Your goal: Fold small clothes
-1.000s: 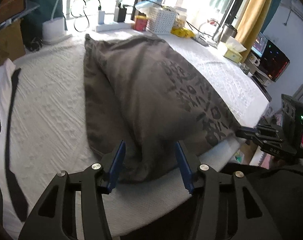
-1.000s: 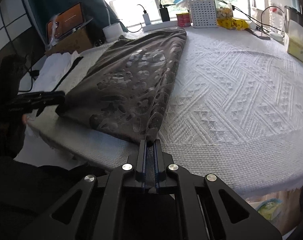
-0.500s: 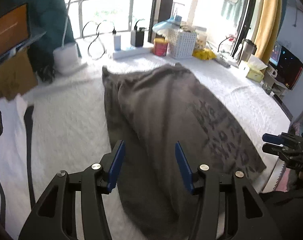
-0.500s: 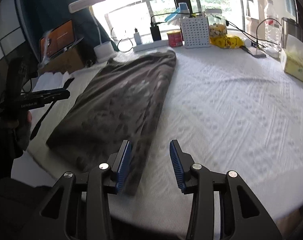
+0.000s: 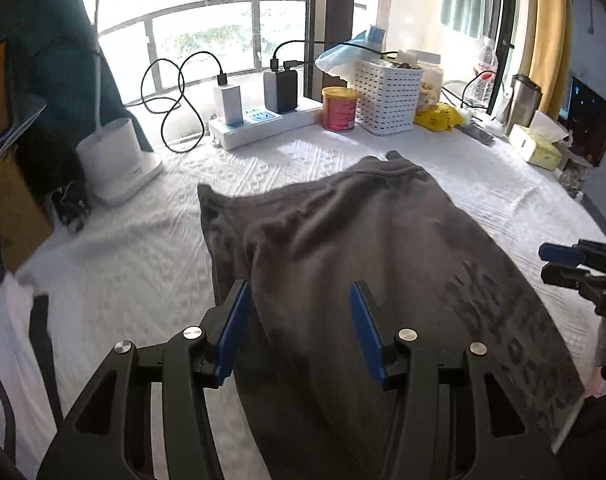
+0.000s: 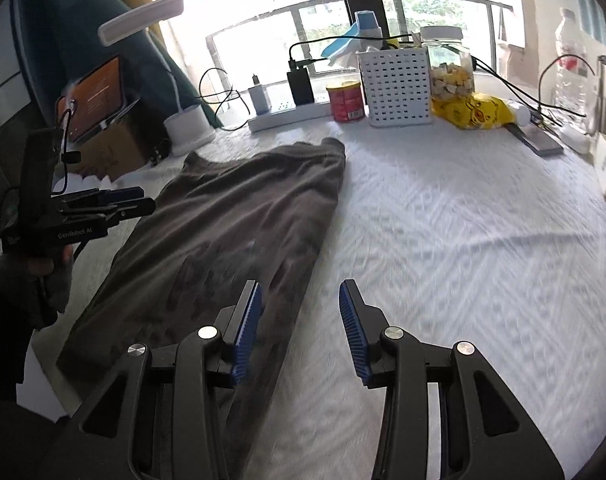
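Note:
A dark grey garment with a darker print (image 5: 375,264) lies flat, folded lengthwise, on the white textured cloth (image 5: 135,264). It also shows in the right wrist view (image 6: 231,224). My left gripper (image 5: 299,332) is open and empty, held above the garment's near part. My right gripper (image 6: 299,328) is open and empty, above the garment's right edge and the white cloth (image 6: 463,240). The right gripper shows at the far right of the left wrist view (image 5: 563,264). The left gripper shows at the left of the right wrist view (image 6: 131,204).
Along the far edge stand a power strip with chargers (image 5: 263,120), a red can (image 5: 339,108), a white perforated basket (image 5: 387,100), a yellow bag (image 5: 439,116) and a white lamp base (image 5: 119,160). A tissue box (image 5: 537,148) sits at the right. White clothing (image 5: 7,320) lies left.
My right gripper let go of the garment's near edge and opened. Both grippers lifted and drew back from the garment, which now lies flat on the cloth.

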`<move>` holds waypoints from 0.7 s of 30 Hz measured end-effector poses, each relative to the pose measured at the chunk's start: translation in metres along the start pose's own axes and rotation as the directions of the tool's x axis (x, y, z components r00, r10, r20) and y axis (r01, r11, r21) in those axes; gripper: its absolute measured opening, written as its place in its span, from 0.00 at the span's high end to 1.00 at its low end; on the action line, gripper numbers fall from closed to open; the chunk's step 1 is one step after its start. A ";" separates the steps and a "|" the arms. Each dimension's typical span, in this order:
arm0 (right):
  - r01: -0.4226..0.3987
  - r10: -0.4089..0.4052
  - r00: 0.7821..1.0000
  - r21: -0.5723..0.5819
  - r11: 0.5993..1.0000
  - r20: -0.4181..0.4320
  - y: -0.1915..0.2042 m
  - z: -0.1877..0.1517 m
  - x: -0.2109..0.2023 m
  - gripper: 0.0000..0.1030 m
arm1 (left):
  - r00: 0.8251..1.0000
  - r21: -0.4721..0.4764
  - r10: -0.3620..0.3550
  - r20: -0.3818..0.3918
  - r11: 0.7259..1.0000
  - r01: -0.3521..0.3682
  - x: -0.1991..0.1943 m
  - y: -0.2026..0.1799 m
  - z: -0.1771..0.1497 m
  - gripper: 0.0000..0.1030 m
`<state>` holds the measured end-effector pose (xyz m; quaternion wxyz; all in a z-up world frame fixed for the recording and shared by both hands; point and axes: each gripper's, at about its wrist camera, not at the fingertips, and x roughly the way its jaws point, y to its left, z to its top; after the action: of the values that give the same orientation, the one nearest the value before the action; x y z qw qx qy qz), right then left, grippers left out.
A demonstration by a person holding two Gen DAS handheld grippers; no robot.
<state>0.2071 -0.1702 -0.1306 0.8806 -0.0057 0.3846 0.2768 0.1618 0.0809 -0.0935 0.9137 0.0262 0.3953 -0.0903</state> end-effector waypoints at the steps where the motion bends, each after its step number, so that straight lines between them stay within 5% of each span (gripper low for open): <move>1: -0.002 0.002 1.000 0.000 1.000 0.003 -0.002 0.006 0.005 0.58 | 1.000 0.005 0.000 0.001 1.000 0.000 0.003 0.001 0.002 0.51; 5: -0.008 0.008 1.000 -0.006 1.000 0.010 -0.007 0.021 0.018 0.58 | 1.000 0.027 0.008 -0.007 1.000 -0.008 0.023 0.006 0.017 0.52; 12: -0.009 0.009 1.000 0.001 1.000 -0.007 -0.018 0.033 0.038 0.58 | 0.999 -0.001 -0.007 -0.046 1.000 0.007 0.053 0.022 0.029 0.97; 21: -0.013 0.014 0.999 0.008 1.000 -0.034 -0.029 0.043 0.060 0.58 | 0.997 -0.064 0.055 -0.054 0.996 -0.058 0.060 0.045 0.023 0.98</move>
<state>0.2830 -0.1559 -0.1472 0.8721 -0.0043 0.4006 0.2810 0.2272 0.1133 -0.1226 0.9056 0.0098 0.4209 -0.0506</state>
